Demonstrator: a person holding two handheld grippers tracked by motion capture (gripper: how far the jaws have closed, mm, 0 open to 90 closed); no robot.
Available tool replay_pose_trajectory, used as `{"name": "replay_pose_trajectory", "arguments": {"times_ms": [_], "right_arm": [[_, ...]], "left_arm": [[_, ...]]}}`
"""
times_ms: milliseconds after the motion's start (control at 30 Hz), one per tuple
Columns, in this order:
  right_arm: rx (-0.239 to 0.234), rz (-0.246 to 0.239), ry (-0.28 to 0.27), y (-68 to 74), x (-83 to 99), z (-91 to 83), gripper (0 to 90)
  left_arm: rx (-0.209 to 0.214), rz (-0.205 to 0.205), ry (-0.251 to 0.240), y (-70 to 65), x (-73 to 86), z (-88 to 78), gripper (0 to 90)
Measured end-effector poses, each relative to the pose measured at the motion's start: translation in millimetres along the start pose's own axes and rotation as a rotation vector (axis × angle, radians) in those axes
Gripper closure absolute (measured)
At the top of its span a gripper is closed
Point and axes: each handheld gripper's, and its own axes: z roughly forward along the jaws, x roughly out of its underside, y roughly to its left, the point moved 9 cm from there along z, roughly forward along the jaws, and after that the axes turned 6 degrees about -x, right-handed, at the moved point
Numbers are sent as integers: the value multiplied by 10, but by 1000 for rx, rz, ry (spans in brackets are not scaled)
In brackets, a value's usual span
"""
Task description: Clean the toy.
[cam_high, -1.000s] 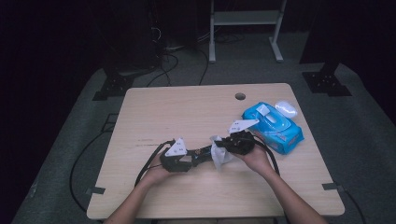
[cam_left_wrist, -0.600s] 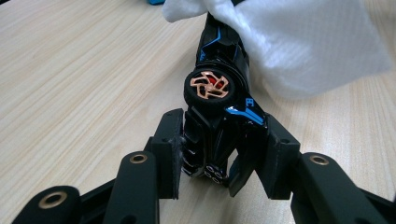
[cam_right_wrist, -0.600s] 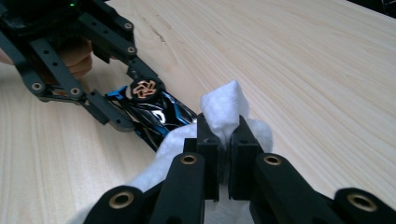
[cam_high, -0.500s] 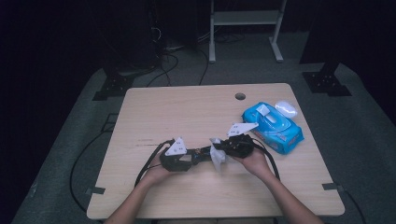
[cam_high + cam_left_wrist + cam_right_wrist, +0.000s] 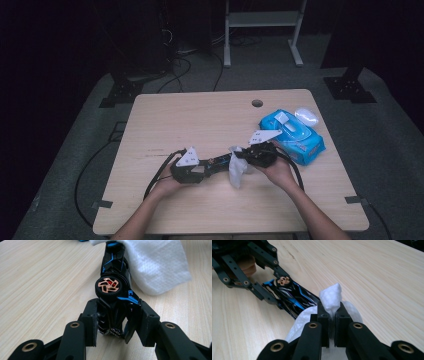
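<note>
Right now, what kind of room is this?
Probably a lab or studio set up for recording: a lone wooden table stands on grey carpet, with cables and metal stand feet around it in the dark.

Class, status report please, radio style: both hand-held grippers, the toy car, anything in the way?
Left hand-held gripper shut on toy car. Right hand-held gripper shut on white wipe, wipe against the car. Wipes pack sits apart, not obstructing.
</note>
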Motion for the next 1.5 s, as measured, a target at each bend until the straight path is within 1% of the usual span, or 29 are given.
{"name": "replay_pose_trajectory", "arguments": {"times_ms": [100, 167, 233, 400, 433, 467, 500, 567, 600, 633, 667, 733, 800, 833, 867, 900, 933, 967, 1000, 1033, 1133, 1167, 1267, 1333, 1367, 1400, 1433, 1467, 1500], "right_arm": [[9, 4, 3, -36, 24, -37, 850], [6, 22, -5, -56, 37, -50, 850], [2, 19, -7, -23, 25, -25, 850], [-51, -21, -7, 183, -100, 157, 850], [-70, -35, -10, 249, -143, 226, 850], [-101, -51, -5, 365, -201, 335, 850], [-101, -51, -5, 365, -201, 335, 850], [-126, -62, -11, 459, -266, 424, 850], [-164, -55, -25, 546, -318, 485, 850], [-164, -55, -25, 546, -318, 485, 850], [-170, -68, -20, 584, -338, 521, 850], [-167, -71, -15, 576, -336, 518, 850], [-150, -72, -13, 511, -321, 479, 850], [-133, -66, -12, 453, -308, 439, 850], [-93, -40, -8, 297, -255, 329, 850], [-76, -33, -7, 228, -229, 281, 850], [-76, -33, -7, 228, -229, 281, 850], [-65, -24, -11, 180, -212, 248, 850], [-46, 9, -12, 70, -149, 181, 850], [-45, 17, -11, 53, -119, 170, 850], [-48, 22, -23, 63, -90, 163, 850], [-43, 13, -26, 81, -78, 157, 850], [-42, 7, -23, 99, -64, 147, 851], [-37, -2, -26, 113, -55, 138, 851], [-37, -4, -26, 119, -49, 135, 850], [-38, -6, -29, 139, -31, 118, 850], [-38, -6, -29, 139, -31, 118, 850], [-40, -9, -28, 147, -20, 109, 850], [-41, -11, -29, 167, -4, 95, 850]], "left_arm": [[1, 2, 0, 1, 0, 0, 576], [2, 3, -1, 1, 0, 0, 576], [4, 4, -2, 0, 0, 0, 576], [1, 22, 0, -3, -3, -2, 577], [1, 26, 1, -5, -3, -2, 577], [1, 22, -2, -7, -5, -1, 578], [1, 22, -2, -7, -5, -1, 578], [2, 23, -3, -4, -4, 0, 578], [2, 26, -3, -4, -4, -1, 578], [3, 23, -2, -6, -3, -1, 578], [2, 23, -2, -6, -3, -1, 578], [2, 23, -2, -7, -4, -1, 578], [0, 26, -3, -5, -5, 0, 578], [0, 27, -2, -2, -4, -1, 578], [2, 22, -9, 1, -6, 4, 577], [2, 22, -9, 1, -6, 4, 577], [0, 24, -8, 5, -5, 4, 577], [-6, 25, -4, 14, -4, 5, 577], [-11, 23, 4, 34, -5, 9, 577], [-11, 18, 2, 35, -6, 12, 577], [-11, 16, 1, 28, -7, 14, 572], [-18, -3, 3, 30, -8, 17, 569], [-14, -17, 6, 27, -6, 18, 558], [-7, -38, 3, 19, -9, 21, 533], [1, -48, 12, 13, -2, 21, 518], [12, -69, 14, 2, 1, 29, 482], [12, -69, 14, 2, 1, 29, 459], [24, -82, 18, -5, 3, 32, 459], [29, -86, 20, -16, 4, 37, 433]]}}
